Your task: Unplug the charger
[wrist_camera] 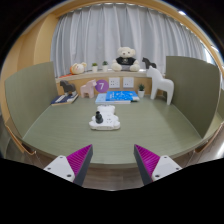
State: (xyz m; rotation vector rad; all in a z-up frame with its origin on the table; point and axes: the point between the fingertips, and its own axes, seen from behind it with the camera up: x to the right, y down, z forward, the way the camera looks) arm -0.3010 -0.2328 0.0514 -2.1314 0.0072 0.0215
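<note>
My fingers (pixel 113 163) are spread wide. The charger (pixel 99 118) on the strip (pixel 106 123) looks small and hard; I should pinch its sides.

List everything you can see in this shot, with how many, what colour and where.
Power strip with charger: one, white with a dark plug on top, on the green table, beyond the fingers.
Table: one, green.
Blue box: one, behind the power strip.
Teddy bear: one, white, on the back shelf.
Toy horse: one, dark, right of the bear.
Curtain: white, behind the shelf.
Fingers: two, pink pads, open, nothing between them.
</note>
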